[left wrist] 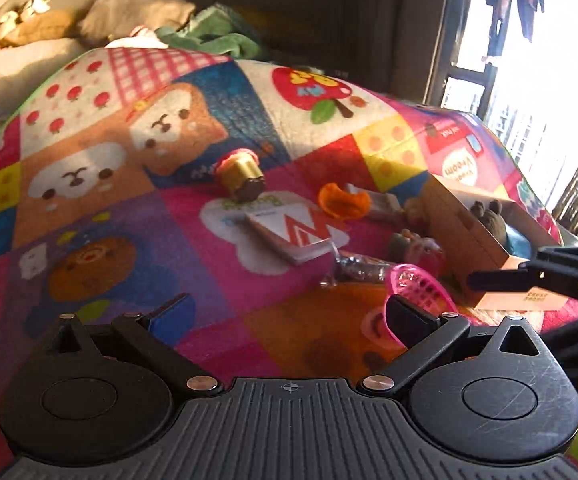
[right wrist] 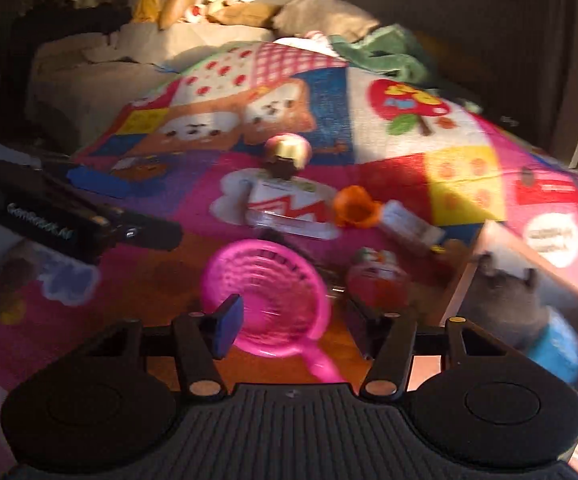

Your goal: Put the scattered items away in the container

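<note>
Right gripper apparently agape over blurred pink strainer; handle cropped

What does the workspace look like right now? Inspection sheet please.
Surface: patchwork cartoon blanket over a bed, sunlit in patches.
Job's things: cardboard box at right, a grey plush toy already inside; pink toy strainer, orange toy piece, gold-and-pink toy cupcake, flat white-and-red box, small red toy lie loose on the blanket.
Clutter: green cloth, pillows and plush toys at the bed's head.
Grippers: left gripper open, empty; right gripper open, its fingers either side of the strainer, not gripping.
Cables: nothing seen.
Surroundings: bright window at right.
</note>
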